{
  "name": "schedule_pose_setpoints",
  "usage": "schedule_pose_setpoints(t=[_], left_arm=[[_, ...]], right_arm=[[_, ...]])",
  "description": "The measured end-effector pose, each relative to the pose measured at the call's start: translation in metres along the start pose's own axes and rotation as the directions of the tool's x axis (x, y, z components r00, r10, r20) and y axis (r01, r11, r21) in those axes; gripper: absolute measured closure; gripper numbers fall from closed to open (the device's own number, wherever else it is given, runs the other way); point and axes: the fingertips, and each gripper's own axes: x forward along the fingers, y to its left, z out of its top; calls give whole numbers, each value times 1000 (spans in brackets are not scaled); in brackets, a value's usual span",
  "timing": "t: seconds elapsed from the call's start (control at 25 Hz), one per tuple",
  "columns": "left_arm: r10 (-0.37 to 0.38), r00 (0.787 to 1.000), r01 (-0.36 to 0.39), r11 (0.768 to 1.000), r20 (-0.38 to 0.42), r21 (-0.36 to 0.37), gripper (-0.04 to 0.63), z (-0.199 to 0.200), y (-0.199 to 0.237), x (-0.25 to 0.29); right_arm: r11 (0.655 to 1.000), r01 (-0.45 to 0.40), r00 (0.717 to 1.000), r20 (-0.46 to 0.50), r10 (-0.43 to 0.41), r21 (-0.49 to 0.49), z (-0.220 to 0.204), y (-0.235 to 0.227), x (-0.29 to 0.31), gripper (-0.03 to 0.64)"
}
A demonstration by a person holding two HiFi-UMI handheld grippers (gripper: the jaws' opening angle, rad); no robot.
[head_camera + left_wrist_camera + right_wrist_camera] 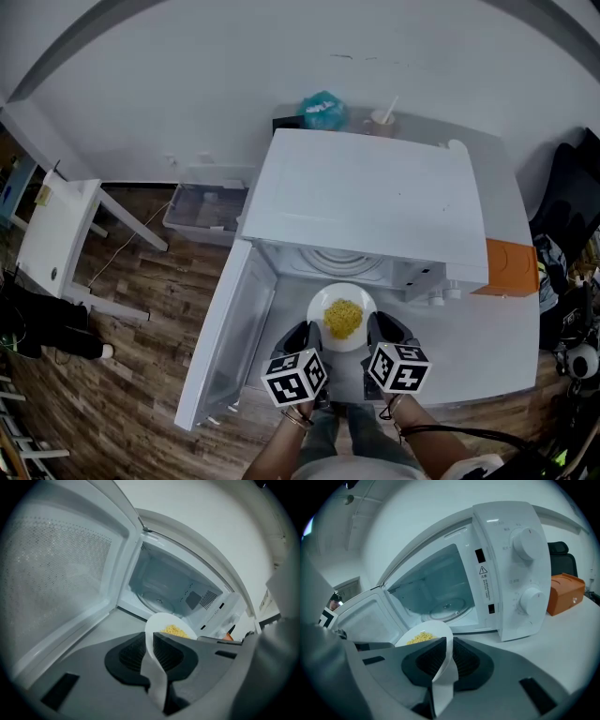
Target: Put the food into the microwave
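While the left claw (152,649) and right claw (446,660) pinch the plate (362,302) by its rim, it holds yellow food (343,319), perhaps noodles.

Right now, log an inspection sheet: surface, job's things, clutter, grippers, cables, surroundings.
Surface: white counter, bare by the microwave.
Job's things: plate of yellow food held at the microwave's opening; door open, cavity empty.
Clutter: orange box, teal bag, cup.
Grippers: left gripper and right gripper each shut on the plate's rim.
Cables: black cable by the person's right arm.
Surroundings: wood floor, small white table, clear bin, black chair.
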Motion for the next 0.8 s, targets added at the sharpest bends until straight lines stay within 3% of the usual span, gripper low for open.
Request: schedule_pose_setpoints(t=[0.56,0.8], left_arm=[[-28,998,25,999,49,46,543,44,3,30],[-37,998,33,998,59,59,543,52,5,46]], right_arm=[[999,28,998,49,-30,32,26,3,29,566],[998,59,993,106,-56,-26,39,3,38,567]])
